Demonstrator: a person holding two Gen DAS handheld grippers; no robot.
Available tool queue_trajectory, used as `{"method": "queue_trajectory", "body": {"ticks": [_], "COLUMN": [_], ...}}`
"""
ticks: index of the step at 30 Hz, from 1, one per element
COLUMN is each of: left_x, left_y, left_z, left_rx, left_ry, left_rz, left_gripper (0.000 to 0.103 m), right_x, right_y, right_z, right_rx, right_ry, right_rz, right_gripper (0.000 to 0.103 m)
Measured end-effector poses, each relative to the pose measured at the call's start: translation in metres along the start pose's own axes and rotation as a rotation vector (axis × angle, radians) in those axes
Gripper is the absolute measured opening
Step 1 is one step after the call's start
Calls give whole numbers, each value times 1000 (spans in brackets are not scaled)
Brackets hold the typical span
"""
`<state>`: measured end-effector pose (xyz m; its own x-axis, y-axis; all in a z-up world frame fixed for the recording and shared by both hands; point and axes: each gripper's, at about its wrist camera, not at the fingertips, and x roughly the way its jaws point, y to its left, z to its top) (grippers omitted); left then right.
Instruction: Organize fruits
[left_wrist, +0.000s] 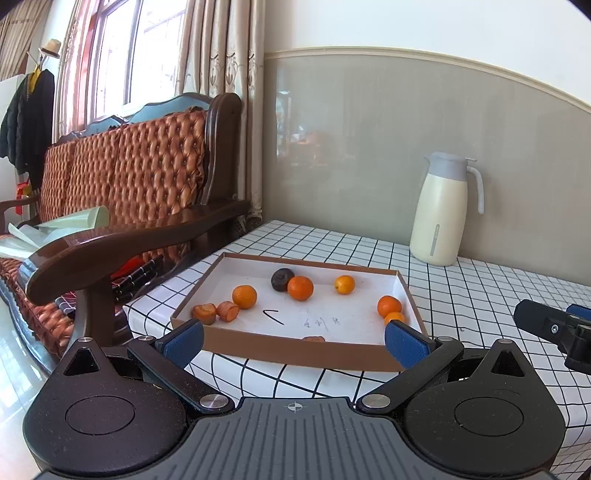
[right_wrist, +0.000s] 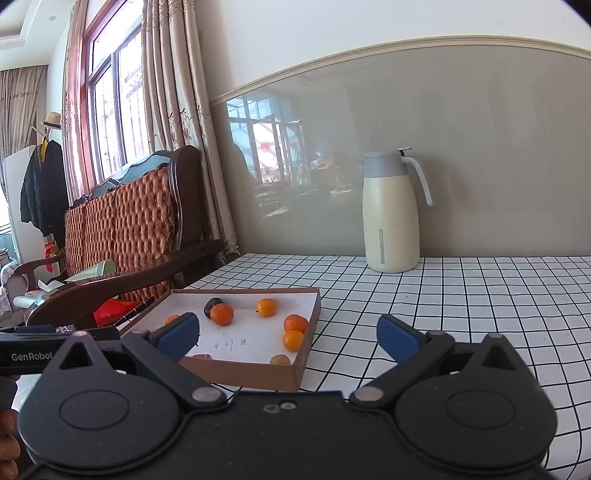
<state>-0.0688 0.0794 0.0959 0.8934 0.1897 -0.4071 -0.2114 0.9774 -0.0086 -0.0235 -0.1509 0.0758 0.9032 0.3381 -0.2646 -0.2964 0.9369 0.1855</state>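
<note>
Left gripper (left_wrist: 293, 341) and right gripper (right_wrist: 288, 338) spread wide, holding nothing, ahead of both a shallow box (left_wrist: 295, 352) of oranges (left_wrist: 300, 288), one fruit (left_wrist: 313, 338) half hidden behind its near wall.

Black grippers (left_wrist: 294, 338), blue pads (left_wrist: 404, 341), silver screws.

Daylit curtained window (right_wrist: 110, 110), quilted wooden sofa (left_wrist: 122, 184), grey-panelled wall (right_wrist: 480, 147).
</note>
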Motion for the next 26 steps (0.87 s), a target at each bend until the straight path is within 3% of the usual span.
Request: {"method": "queue_trajectory", "body": {"ticks": [14,26], "left_x": [3,5], "left_y": [4,7], "left_z": [0,-11], "left_rx": [-7,-29], "left_ry": [1,-17], "left_rz": [4,-46], "left_gripper": [103,103], "right_x": [1,5], "right_y": [4,9], "right_z": [1,-2], "right_rx": [-2,-9], "right_ry": [0,12], "right_rz": [2,16], "right_gripper": [97,97]}}
